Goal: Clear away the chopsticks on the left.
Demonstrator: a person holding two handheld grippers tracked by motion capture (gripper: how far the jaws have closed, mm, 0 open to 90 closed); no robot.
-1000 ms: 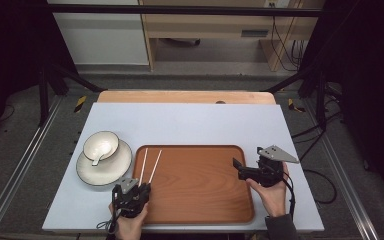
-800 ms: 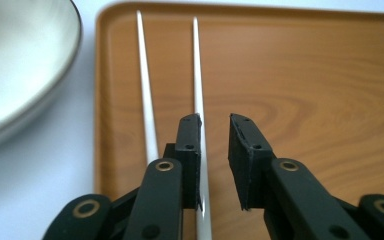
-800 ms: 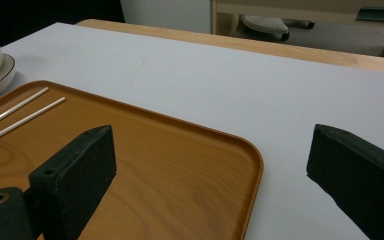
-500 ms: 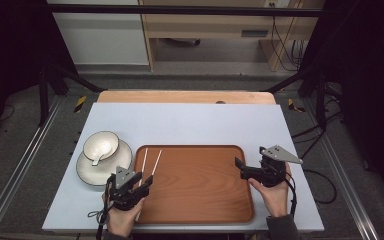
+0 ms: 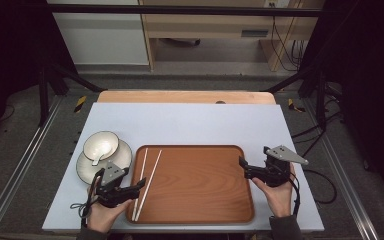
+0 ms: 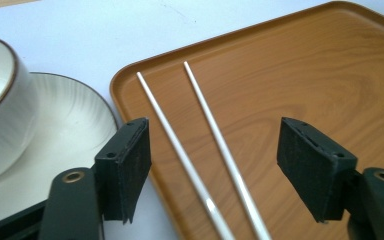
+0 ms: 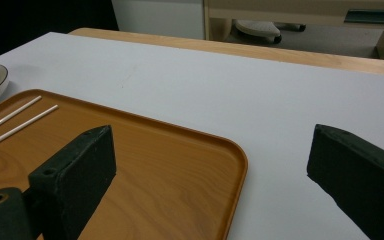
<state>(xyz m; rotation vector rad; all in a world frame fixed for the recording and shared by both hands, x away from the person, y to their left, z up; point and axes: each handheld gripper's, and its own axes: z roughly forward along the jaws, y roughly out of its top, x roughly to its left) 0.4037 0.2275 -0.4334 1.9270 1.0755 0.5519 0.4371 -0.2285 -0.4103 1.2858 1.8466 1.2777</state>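
No writing is readable here. Your left gripper [image 6: 212, 170] has just been opening; its spread jaws straddle the two thin white chopsticks [image 6: 200, 150] without pressing them, inside the brown wooden tray [image 5: 200, 200]'s left rim. Your right gripper [image 7: 210, 185] hangs wide open over the tray's right edge.

Both claws are black, with thick rectangular pads on screwed arms. The right claw [image 5: 243, 165] carries a grey three-cornered plate; a black cable trails from the left claw [image 5: 139, 184].
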